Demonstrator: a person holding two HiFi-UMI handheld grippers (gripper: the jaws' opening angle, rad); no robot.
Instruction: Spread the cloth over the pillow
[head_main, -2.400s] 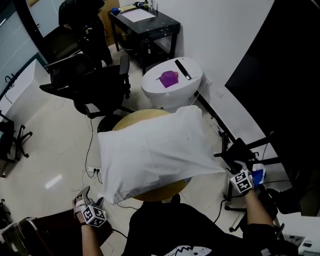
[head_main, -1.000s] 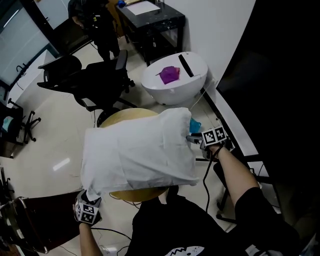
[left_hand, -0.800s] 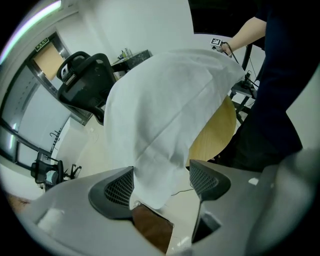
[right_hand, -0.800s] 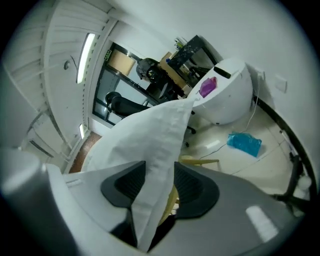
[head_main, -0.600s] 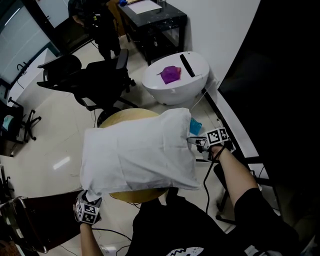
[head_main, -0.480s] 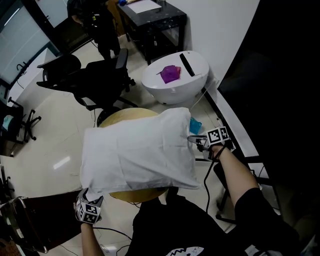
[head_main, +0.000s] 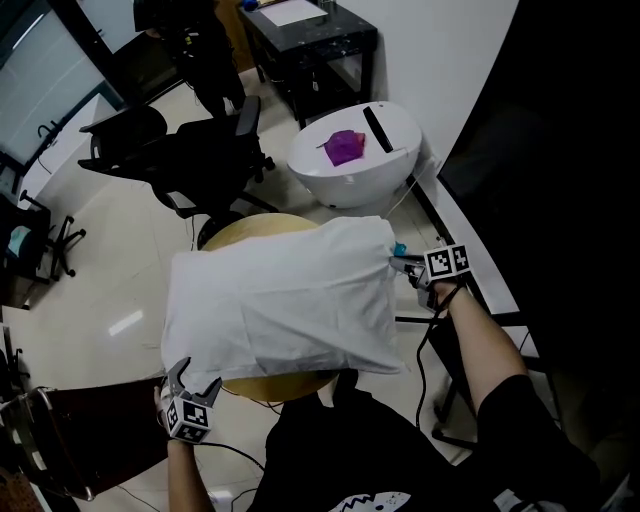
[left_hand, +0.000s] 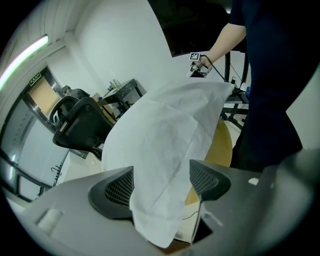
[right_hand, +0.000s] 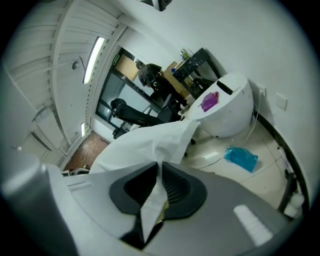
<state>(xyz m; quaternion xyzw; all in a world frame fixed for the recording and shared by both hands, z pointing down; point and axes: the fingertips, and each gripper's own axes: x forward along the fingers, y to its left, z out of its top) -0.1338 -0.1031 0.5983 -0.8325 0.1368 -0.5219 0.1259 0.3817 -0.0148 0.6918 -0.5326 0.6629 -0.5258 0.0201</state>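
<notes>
The cloth is found lying across the round surface. Its long axis runs from the near left corner to the far right corner in the head view. It bulges as if over a pillow, but the pillow itself is not separately made out, since white lies on white.

Right claw: it is held at the cloth's far right corner. Its jaws have just been closing. In the right gripper view they are seen nipped together on a fold of the cloth edge, which runs out from between the pads towards the surface.

Left claw: it is held at the near left corner, just beside the surface's rim. In the left gripper view its jaws are seen standing well apart, with the cloth corner hanging loosely between them. The pads are not pressed on it, so this corner is judged not gripped.

Relation governing the next move: the cloth lies ahead of the left claw and diagonally across from the right claw, so any pull would be taken along the long axis. The left claw is the nearer to the free corner. A closing there is judged necessary before the cloth can be drawn flat.

Hidden: the middle of the surface and whatever lies beneath the cloth are covered. How far the cloth reaches over the far side cannot be judged.
</notes>
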